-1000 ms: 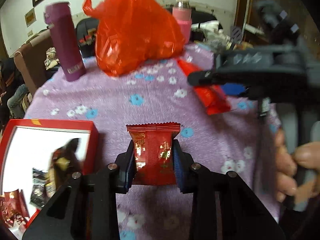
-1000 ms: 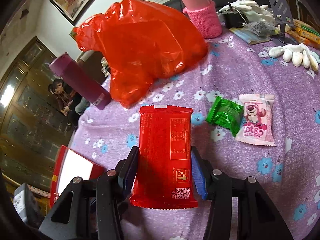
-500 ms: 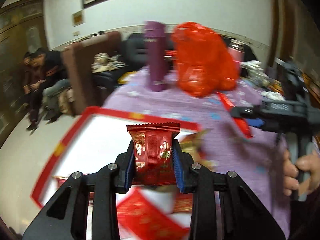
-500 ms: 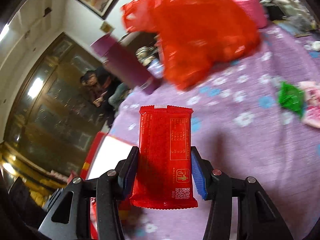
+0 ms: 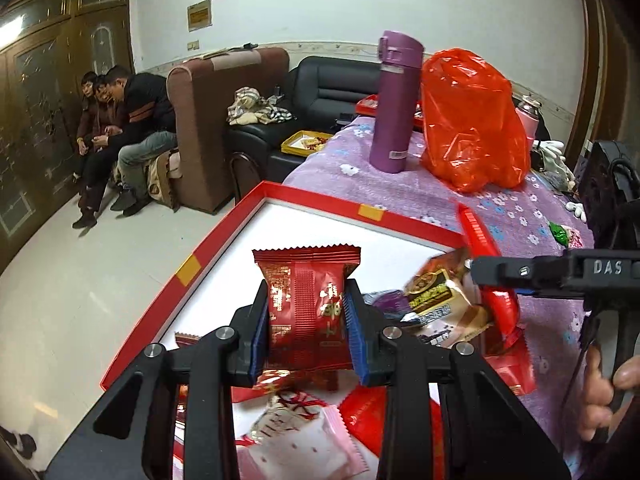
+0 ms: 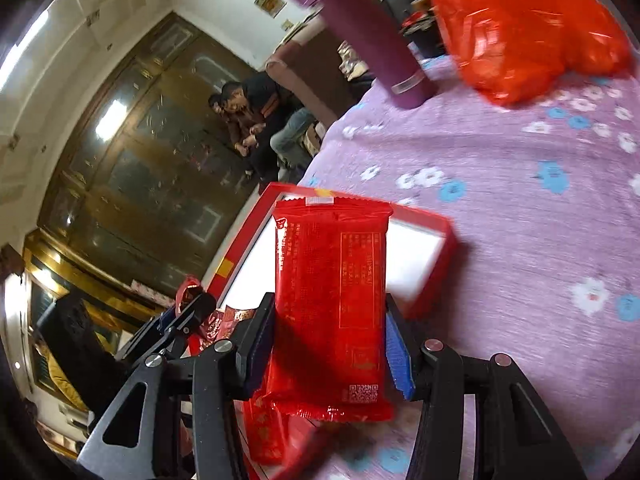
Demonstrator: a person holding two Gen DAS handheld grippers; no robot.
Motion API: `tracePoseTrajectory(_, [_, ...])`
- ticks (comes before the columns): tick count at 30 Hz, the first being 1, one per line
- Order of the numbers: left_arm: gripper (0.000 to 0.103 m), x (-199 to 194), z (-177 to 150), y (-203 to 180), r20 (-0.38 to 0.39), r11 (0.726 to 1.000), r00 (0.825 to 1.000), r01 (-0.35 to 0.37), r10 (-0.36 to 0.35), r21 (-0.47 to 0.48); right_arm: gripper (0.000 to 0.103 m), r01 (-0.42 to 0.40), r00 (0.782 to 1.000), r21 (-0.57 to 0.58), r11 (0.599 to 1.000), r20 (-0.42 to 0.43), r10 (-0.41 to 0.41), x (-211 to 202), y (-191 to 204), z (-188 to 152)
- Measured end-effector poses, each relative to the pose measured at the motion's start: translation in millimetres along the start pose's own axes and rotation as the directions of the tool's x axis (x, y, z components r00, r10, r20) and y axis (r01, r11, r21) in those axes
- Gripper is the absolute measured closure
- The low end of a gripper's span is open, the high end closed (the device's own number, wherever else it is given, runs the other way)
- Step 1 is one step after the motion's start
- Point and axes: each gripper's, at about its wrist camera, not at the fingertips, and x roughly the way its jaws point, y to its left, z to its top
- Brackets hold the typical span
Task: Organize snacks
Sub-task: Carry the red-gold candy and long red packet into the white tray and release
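Note:
My left gripper (image 5: 307, 334) is shut on a small dark red snack pack (image 5: 306, 312) and holds it above the red-rimmed white box (image 5: 320, 204), which holds several snack packs (image 5: 436, 292). My right gripper (image 6: 328, 344) is shut on a long bright red snack pack (image 6: 330, 292), held over the box's near corner (image 6: 432, 256). In the left wrist view the right gripper (image 5: 500, 280) enters from the right with that red pack (image 5: 480, 240) hanging at the box's right edge. In the right wrist view the left gripper (image 6: 188, 312) shows at lower left.
A purple bottle (image 5: 394, 104), a red plastic bag (image 5: 472, 120) and a pink flask (image 5: 528, 120) stand on the flowered purple cloth (image 6: 520, 200). A green and a pink snack (image 5: 564, 234) lie at far right. People sit on a sofa (image 5: 120, 120) beyond the table's left edge.
Both grippers have swung left from the open cloth to the red box, each still holding its pack. The left one now hangs over the box's inside, the right one at its edge.

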Motion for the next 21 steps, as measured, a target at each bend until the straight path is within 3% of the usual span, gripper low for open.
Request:
tracePoseTrajectory(7, [0.071, 8, -7, 22, -0.031, 0.999, 0.999, -0.015, 0.014, -0.046, 0.06, 0.052, 0.995, -0.089, 0.995, -0.085, -0.06, 68, 46, -3])
tracePoseTrajectory(11, [0.069, 10, -6, 31, -0.037, 0.997, 0.998, -0.053, 0.051, -0.056, 0.057, 0.063, 0.996, -0.194, 0.979, -0.052, -0.074, 74, 69, -10])
tracePoseTrajectory(13, [0.055, 11, -5, 32, -0.044, 0.994, 0.995, -0.091, 0.088, -0.061, 0.055, 0.083, 0.996, -0.236, 0.968, -0.022, -0.091, 67, 75, -14])
tracePoseTrajectory(14, [0.04, 10, -5, 32, -0.047, 0.992, 0.994, -0.105, 0.102, -0.064, 0.049, 0.083, 0.996, -0.24, 0.967, -0.015, -0.089, 63, 76, -14])
tracePoseTrajectory(15, [0.032, 9, -4, 31, -0.045, 0.991, 0.992, -0.118, 0.115, -0.066, 0.044, 0.083, 0.996, -0.239, 0.967, 0.005, -0.085, 55, 78, -14])
tracePoseTrajectory(18, [0.029, 1, -2, 25, -0.006, 0.989, 0.989, -0.145, 0.145, -0.038, 0.036, 0.141, 0.989, -0.263, 0.955, 0.079, -0.124, 28, 79, -14])
tracePoseTrajectory(21, [0.023, -8, 0, 14, 0.03, 0.984, 0.984, -0.178, 0.178, 0.005, 0.031, 0.142, 0.983, -0.26, 0.955, 0.147, -0.106, -15, 69, -10])
